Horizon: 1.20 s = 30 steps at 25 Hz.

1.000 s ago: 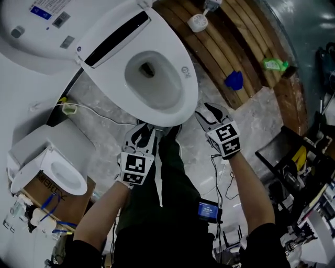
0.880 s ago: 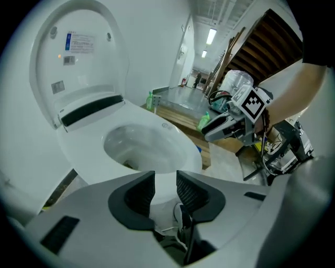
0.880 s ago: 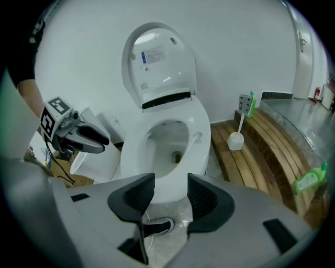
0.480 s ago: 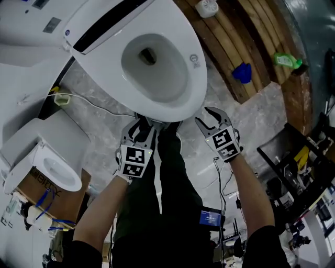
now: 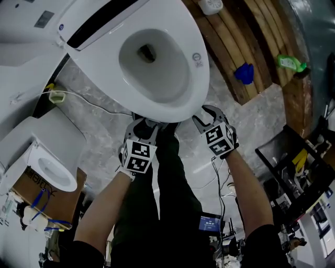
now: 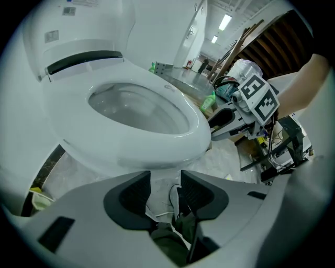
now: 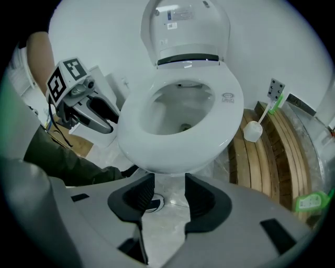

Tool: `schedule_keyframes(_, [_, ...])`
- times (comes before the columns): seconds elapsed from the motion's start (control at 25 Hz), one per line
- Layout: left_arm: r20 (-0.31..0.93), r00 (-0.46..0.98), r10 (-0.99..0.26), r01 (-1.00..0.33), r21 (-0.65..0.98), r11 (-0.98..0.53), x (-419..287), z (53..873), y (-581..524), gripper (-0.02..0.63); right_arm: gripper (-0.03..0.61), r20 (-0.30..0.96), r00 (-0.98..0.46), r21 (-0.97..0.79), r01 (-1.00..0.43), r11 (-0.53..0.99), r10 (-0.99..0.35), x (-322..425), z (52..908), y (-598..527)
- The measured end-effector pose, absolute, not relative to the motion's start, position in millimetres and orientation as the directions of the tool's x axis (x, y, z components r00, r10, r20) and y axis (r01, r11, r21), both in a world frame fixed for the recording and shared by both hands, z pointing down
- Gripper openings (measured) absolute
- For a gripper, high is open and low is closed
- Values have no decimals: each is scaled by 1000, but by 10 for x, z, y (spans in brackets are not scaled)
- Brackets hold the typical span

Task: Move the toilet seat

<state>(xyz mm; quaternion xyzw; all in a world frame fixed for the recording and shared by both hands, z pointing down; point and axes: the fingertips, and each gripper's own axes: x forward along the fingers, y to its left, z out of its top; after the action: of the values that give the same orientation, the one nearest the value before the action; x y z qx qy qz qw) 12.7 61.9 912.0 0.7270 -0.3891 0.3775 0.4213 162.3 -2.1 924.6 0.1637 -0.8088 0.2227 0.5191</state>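
Note:
The white toilet seat (image 5: 196,78) lies down on the bowl, and the lid (image 5: 26,36) stands raised behind it. My left gripper (image 5: 141,131) is open just below the seat's front edge, with nothing between its pads. My right gripper (image 5: 205,114) is open at the front right of the rim, also empty. In the left gripper view the jaws (image 6: 166,180) sit under the seat (image 6: 193,123), and the right gripper (image 6: 225,120) shows beside it. In the right gripper view the jaws (image 7: 168,183) point at the seat's front (image 7: 157,152), below the lid (image 7: 186,26).
A small toilet on a cardboard box (image 5: 44,167) stands at the left. A slatted wooden platform (image 5: 246,42) at the right carries a toilet brush (image 5: 212,6), a blue object (image 5: 245,73) and a green bottle (image 5: 290,63). A cable (image 5: 78,102) crosses the floor. Equipment racks (image 5: 298,172) fill the right.
Both grippers have come closer to the seat's front edge. The left jaws look a little wider apart than a second ago.

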Motion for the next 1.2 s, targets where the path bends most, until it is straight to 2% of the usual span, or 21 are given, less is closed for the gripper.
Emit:
schedule_keyframes(0.24, [881, 407, -240, -890, 323, -322, 100, 9173, 705, 173, 193, 936, -352, -153, -471, 869, -27, 1606, 9380, -60])
schedule_keyframes(1.2, [871, 418, -257, -879, 316, -357, 187, 8969, 650, 173, 176, 914, -405, -223, -466, 857, 17, 1622, 8896, -37])
